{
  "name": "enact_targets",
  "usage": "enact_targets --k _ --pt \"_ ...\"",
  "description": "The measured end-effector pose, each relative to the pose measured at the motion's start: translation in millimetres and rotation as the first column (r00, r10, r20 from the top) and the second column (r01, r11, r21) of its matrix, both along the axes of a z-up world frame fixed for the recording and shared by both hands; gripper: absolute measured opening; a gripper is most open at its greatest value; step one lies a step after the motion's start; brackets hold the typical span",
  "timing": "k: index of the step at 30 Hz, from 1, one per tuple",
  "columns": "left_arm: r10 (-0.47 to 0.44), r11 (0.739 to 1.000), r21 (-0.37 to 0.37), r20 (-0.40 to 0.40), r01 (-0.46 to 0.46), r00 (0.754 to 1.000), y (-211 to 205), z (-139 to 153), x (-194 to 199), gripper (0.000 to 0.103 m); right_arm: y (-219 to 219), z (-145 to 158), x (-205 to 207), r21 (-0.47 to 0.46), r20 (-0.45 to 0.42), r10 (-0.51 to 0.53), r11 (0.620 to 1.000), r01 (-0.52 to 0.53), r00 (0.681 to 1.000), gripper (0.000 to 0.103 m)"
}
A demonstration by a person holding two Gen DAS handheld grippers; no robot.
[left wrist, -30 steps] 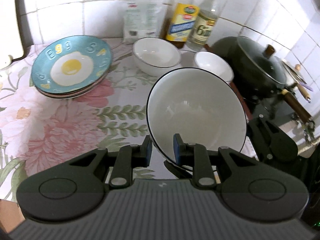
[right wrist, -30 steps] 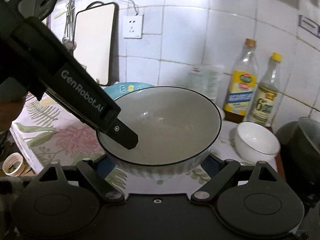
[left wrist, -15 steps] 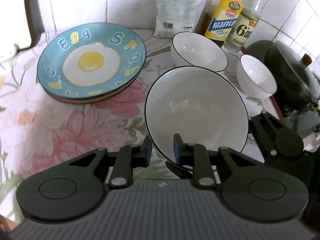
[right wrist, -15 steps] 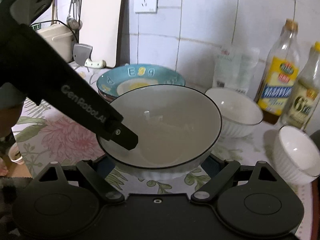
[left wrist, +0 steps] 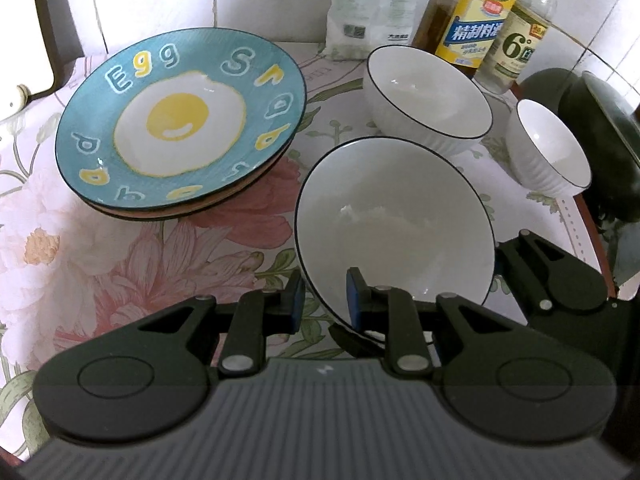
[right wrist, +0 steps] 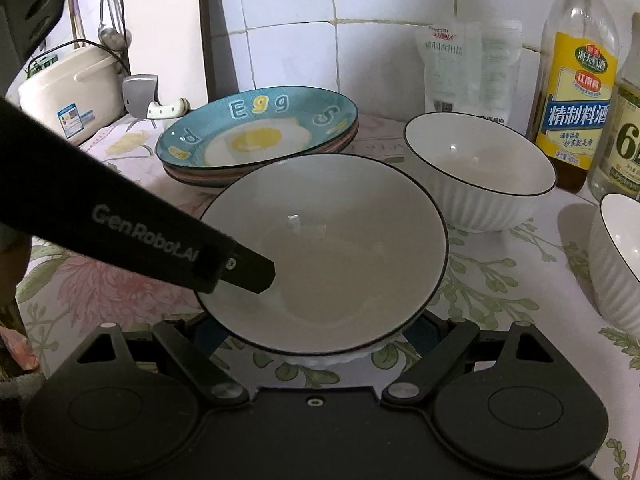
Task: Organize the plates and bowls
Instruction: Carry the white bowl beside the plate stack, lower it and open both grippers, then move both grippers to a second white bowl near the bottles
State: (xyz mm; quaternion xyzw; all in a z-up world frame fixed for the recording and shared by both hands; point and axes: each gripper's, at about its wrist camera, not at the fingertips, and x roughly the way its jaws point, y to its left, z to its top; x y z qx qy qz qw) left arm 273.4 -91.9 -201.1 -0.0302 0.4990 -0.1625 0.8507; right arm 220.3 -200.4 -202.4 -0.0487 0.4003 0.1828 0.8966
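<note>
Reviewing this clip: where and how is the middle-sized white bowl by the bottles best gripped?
Grip the middle bowl by its near rim, coming from above and the front, one finger inside and one outside. It stands upright and empty; bottles crowd its far side, and its ribbed wall looks too wide to span.

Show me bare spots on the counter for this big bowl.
Free: the floral cloth in front of the egg plates, left of the big bowl. Crowded: the back right, where the medium bowl, small bowl, bottles and pot cluster.
</note>
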Motion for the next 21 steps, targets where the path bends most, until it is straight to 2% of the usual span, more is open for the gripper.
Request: enact_targets --k 3,6,8,16,21 --pt "0.011 1.000 -0.004 -0.013 -0.011 1.000 1 3 -1 0.026 -2 1 2 0.017 -0.029 -0.023 1.000 0.023 0.999 0.092" --pt "-0.030 0.999 0.010 0.006 0.030 1.000 -3 10 -10 0.044 -9 7 -2 0.035 -0.074 -0.068 0.997 0.071 0.995 0.092" --pt "-0.039 0.999 0.030 0.022 0.038 0.999 -3 16 -18 0.045 -16 13 -11 0.052 -0.084 -0.087 0.994 0.091 0.993 0.092" --pt "-0.045 0.998 -0.034 0.026 0.045 0.999 3 48 -46 0.052 -51 52 -56 0.107 -0.048 -0.143 0.983 0.147 0.989 0.092" --pt "-0.076 0.996 -0.052 0.048 0.079 0.996 -2 74 -65 0.058 -83 83 -76 0.174 -0.047 -0.185 0.966 0.191 0.982 0.091"
